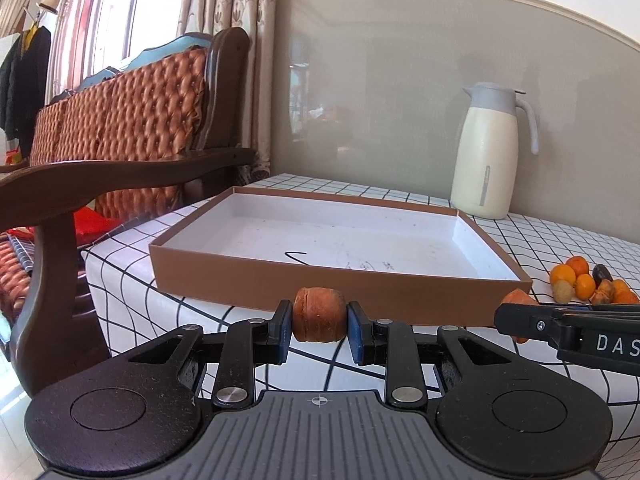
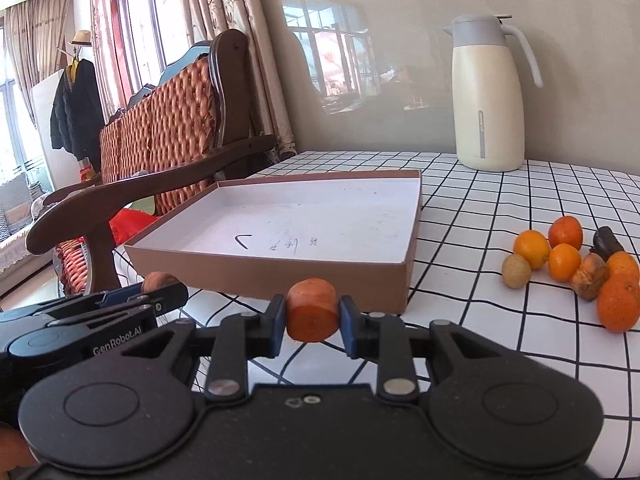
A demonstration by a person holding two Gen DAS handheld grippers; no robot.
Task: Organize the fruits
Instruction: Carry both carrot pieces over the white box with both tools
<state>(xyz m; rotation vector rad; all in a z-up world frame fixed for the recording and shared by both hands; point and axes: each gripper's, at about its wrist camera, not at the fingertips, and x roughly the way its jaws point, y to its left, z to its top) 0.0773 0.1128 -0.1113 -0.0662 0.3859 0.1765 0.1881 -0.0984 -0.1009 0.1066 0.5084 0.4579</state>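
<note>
Checked tablecloth point(image 2: 500, 200); box point(image 2: 280, 276) ahead; thermos point(image 2: 488, 100) behind; fruit pile point(image 2: 572, 264) right.

a cream thermos jug with a grey lid and handle point(image 2: 487, 100) stands upright near the wall on the white tablecloth with black grid lines point(image 2: 500, 200). beside the table is a dark wooden armchair with orange quilted cushions point(image 1: 132, 112). behind it hang beige patterned curtains point(image 2: 208, 4), with a black coat point(image 2: 74, 108) and straw hat point(image 2: 80, 37) on a stand.

My left gripper point(image 1: 319, 326) and right gripper point(image 2: 312, 314) are black with blue pads point(image 1: 356, 330), shiny round screws point(image 1: 234, 393) and white letters point(image 2: 117, 347).
</note>
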